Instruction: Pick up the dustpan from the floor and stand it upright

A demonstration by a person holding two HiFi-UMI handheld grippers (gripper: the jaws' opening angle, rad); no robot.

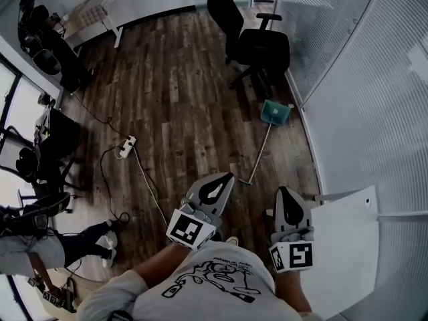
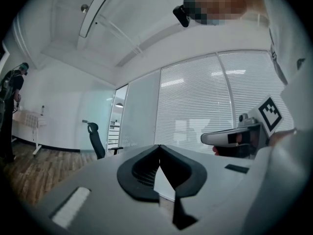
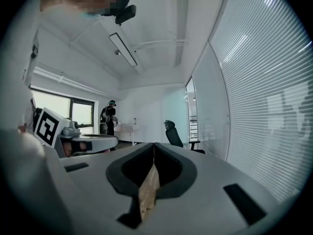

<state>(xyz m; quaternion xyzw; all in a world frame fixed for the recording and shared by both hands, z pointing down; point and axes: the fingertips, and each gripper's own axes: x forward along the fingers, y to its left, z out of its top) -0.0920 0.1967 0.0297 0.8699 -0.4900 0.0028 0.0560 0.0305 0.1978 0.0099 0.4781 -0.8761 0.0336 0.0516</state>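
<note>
A teal dustpan [image 1: 275,112] lies on the wood floor beside the glass wall, its long thin handle [image 1: 259,154] running toward me. My left gripper [image 1: 229,176] is held level just short of the handle's near end, jaws shut and empty. My right gripper [image 1: 283,191] is alongside it to the right, also shut with nothing between its jaws. In the left gripper view the left gripper [image 2: 159,148] points at the blinds, with the right gripper [image 2: 234,138] seen beside it. The right gripper view shows the right gripper [image 3: 153,145] with closed tips; the dustpan is hidden there.
A black office chair [image 1: 257,45] stands just beyond the dustpan. A power strip [image 1: 126,146] with cables lies on the floor at left. The glass wall with blinds [image 1: 361,99] runs along the right. Another person [image 3: 108,116] stands far off near a white table [image 1: 100,19].
</note>
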